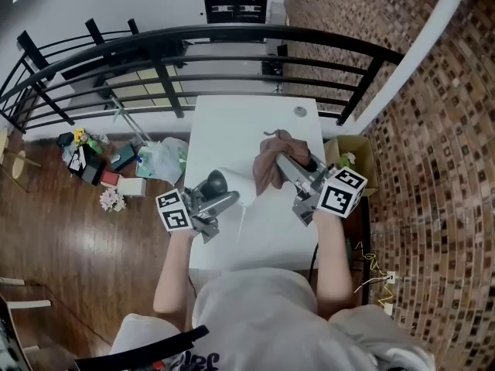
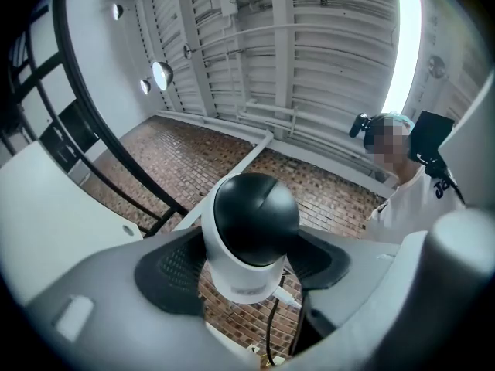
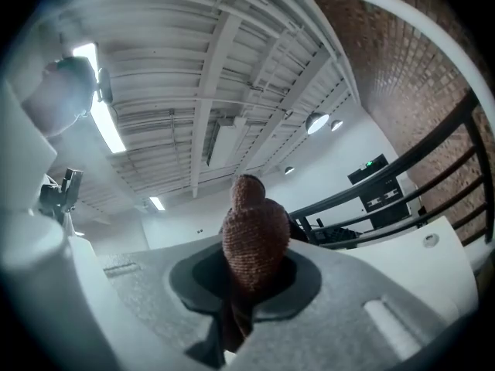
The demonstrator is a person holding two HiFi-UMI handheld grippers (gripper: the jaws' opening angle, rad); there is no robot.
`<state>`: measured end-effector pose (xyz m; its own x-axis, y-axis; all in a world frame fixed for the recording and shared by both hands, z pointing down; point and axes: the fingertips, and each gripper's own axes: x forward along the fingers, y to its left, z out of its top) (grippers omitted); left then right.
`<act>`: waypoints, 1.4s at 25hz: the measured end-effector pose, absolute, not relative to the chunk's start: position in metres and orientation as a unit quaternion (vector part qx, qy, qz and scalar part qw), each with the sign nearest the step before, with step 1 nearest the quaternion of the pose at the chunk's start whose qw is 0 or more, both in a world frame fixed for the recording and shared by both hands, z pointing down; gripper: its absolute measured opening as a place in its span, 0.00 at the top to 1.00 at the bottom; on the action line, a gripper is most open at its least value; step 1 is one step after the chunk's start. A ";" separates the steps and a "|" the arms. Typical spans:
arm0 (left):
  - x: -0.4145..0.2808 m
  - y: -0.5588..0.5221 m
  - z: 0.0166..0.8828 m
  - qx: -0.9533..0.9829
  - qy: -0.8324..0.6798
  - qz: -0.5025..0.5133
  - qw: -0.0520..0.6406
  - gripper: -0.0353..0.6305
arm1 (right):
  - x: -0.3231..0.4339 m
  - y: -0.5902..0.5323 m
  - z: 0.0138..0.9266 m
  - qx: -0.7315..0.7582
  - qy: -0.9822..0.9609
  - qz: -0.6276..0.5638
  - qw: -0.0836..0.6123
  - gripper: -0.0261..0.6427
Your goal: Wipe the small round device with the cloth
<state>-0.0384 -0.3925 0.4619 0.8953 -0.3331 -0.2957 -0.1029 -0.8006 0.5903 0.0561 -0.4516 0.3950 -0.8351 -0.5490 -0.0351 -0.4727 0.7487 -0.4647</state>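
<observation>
The small round device (image 1: 219, 182), a white body with a black dome (image 2: 255, 221), is held above the white table (image 1: 255, 122), with my left gripper (image 1: 220, 195) (image 2: 251, 277) shut on its white body. A thin cable hangs from its underside. To its right, my right gripper (image 1: 291, 170) (image 3: 247, 284) is shut on a brown knitted cloth (image 1: 271, 159) (image 3: 254, 238). The cloth bunches up past the jaws and droops toward the device. Cloth and device are a short way apart in the head view.
A small round disc (image 1: 300, 111) lies near the table's far right corner. A black railing (image 1: 232, 41) runs behind the table. An open cardboard box (image 1: 352, 157) stands at the table's right side, and bags and clutter (image 1: 116, 168) sit on the wooden floor to the left.
</observation>
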 end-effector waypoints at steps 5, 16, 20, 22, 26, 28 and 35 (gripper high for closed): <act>-0.045 -0.417 0.501 0.911 -0.227 -0.136 0.315 0.42 | 0.061 -0.455 0.396 -0.290 0.933 -0.202 0.065 0.92; -0.033 -0.378 0.407 0.905 -0.065 -0.313 0.281 0.42 | 0.014 -0.427 0.419 -0.113 0.918 -0.343 0.162 0.92; -0.044 -0.378 0.387 0.889 -0.048 -0.360 0.280 0.42 | 0.017 -0.424 0.404 -0.069 0.910 -0.350 0.213 0.92; -0.052 -0.380 0.378 0.875 -0.037 -0.391 0.284 0.42 | 0.015 -0.420 0.403 -0.060 0.914 -0.341 0.210 0.92; -0.071 -0.388 0.363 0.838 -0.023 -0.455 0.300 0.42 | 0.006 -0.405 0.403 -0.034 0.927 -0.320 0.193 0.92; -0.079 -0.394 0.357 0.819 -0.020 -0.481 0.314 0.42 | -0.002 -0.396 0.403 -0.019 0.936 -0.301 0.180 0.92; -0.088 -0.412 0.352 0.798 -0.068 -0.495 0.336 0.42 | -0.020 -0.375 0.404 0.015 0.954 -0.268 0.135 0.92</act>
